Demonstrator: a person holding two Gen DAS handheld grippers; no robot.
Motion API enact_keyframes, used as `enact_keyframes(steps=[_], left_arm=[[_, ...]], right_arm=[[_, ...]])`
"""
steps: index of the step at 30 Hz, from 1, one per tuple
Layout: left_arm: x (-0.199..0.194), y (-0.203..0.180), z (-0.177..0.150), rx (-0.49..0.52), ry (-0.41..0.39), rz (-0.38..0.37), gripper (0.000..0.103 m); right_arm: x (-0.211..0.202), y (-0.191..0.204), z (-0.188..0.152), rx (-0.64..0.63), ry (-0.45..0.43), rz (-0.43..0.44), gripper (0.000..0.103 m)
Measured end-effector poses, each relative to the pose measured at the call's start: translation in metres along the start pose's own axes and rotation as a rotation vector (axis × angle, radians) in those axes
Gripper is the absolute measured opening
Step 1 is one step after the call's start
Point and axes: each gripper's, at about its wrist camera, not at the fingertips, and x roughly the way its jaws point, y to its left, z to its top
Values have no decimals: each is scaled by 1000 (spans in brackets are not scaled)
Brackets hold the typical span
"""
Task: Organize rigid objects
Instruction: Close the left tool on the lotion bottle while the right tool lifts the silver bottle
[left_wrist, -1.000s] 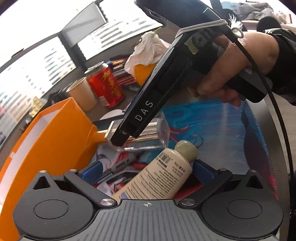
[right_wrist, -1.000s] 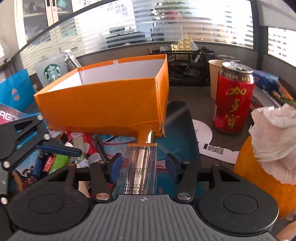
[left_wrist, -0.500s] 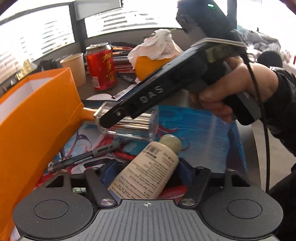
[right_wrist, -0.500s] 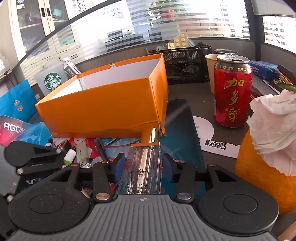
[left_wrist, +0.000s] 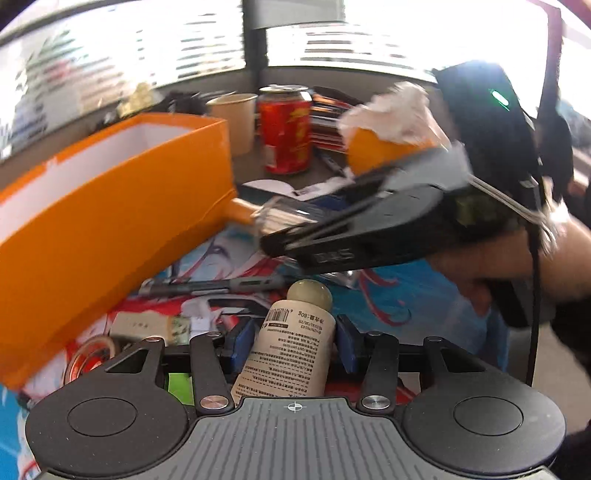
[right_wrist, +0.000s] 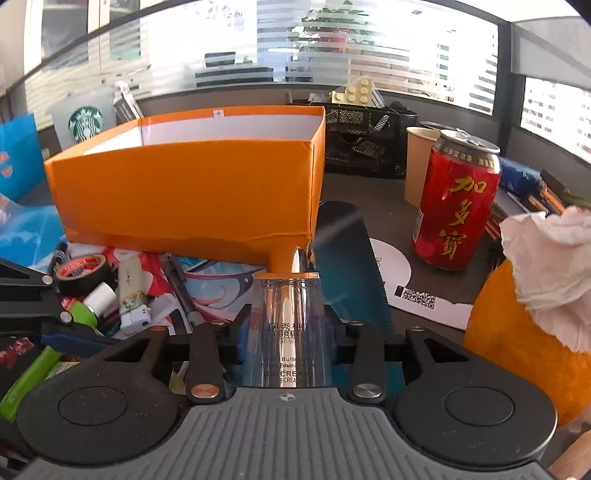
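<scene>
A cream lotion bottle with a round cap stands between the blue pads of my left gripper. The jaws are closing and both pads touch its sides. My right gripper is also closing, its pads against a clear cosmetic bottle with an orange-gold cap. In the left wrist view the right gripper, held by a hand, carries that clear bottle beside a corner of the open orange box. Seen from the right wrist, the orange box lies just beyond the cap.
On the printed mat below lie pens, a tape roll and small tubes. A red can, paper cup, black mesh organiser and a tissue-topped orange ball stand to the right.
My left jaws have drawn in from wide apart onto the lotion bottle, and the left view has rolled level. The right jaws have narrowed slightly around the clear bottle.
</scene>
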Motion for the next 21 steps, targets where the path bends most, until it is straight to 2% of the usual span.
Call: enact_keyframes(steps=[9,21], left_arm=[[-24,21,13,-134,-38,-26,42],[-55,32,18,-173,-133,-15,39]], right_arm=[[-20,-33,-1,202,-34,83,35],[-49,-28,11,230,-133,106,35]])
